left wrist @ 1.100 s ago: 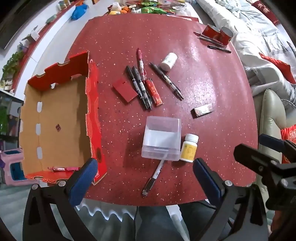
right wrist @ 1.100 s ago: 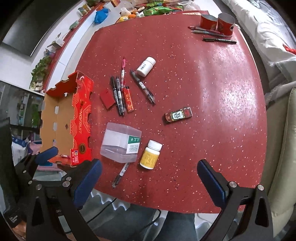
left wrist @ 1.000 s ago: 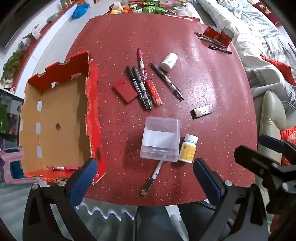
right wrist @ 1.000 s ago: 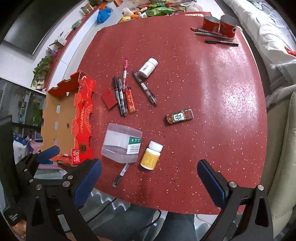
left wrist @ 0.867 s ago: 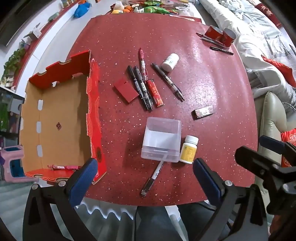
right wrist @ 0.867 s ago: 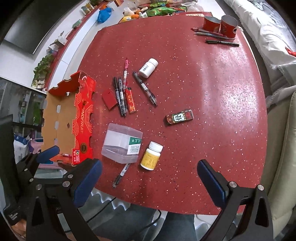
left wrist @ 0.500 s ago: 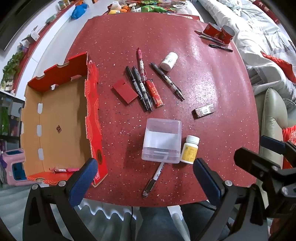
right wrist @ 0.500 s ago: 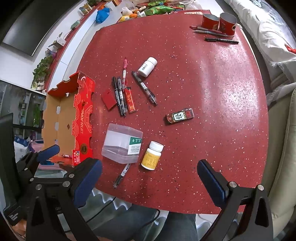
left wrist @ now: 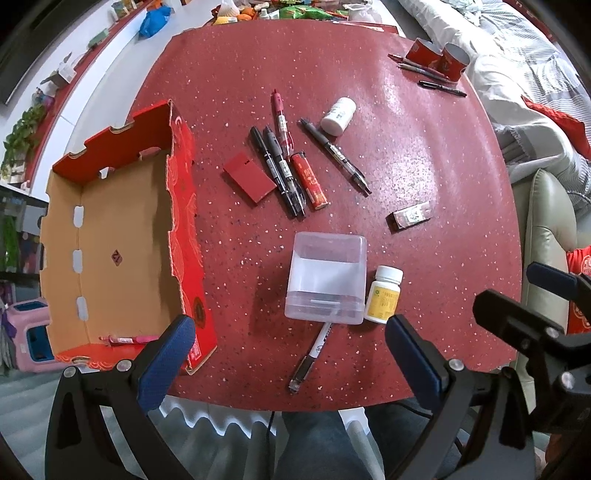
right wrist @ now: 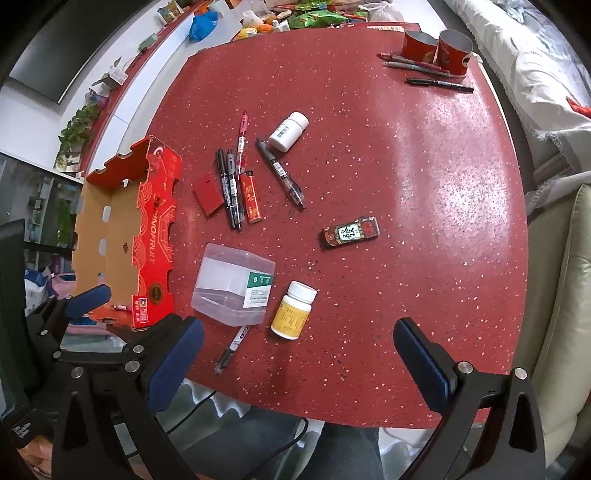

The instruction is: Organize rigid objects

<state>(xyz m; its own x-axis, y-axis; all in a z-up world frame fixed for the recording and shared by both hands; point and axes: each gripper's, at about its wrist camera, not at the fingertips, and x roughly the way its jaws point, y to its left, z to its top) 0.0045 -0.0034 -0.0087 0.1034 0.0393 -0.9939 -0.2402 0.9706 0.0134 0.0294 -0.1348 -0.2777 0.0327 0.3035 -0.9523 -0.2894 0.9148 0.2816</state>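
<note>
An open red cardboard box [left wrist: 110, 236] [right wrist: 122, 236] lies at the table's left with a pink pen [left wrist: 125, 339] inside. On the red table lie a clear plastic container [left wrist: 327, 280] [right wrist: 232, 282], a yellow pill bottle [left wrist: 384, 293] [right wrist: 293, 310], a white bottle [left wrist: 338, 116] [right wrist: 288, 131], several pens [left wrist: 280, 166] [right wrist: 232, 181], a red lighter [left wrist: 309, 182], a red card [left wrist: 249, 176], a small patterned box [right wrist: 351, 232] [left wrist: 412, 215] and a black pen [left wrist: 308, 360] at the near edge. My left gripper [left wrist: 288, 354] and right gripper [right wrist: 299, 350] are open and empty, above the near edge.
Two red cups [right wrist: 436, 46] with pens beside them stand at the far right corner. A sofa [left wrist: 546, 221] borders the right side. Snack packets [right wrist: 314, 16] lie beyond the far edge. The right gripper shows in the left wrist view [left wrist: 532, 321].
Both views shifted only slightly. Nothing on the table moved and both grippers stayed open.
</note>
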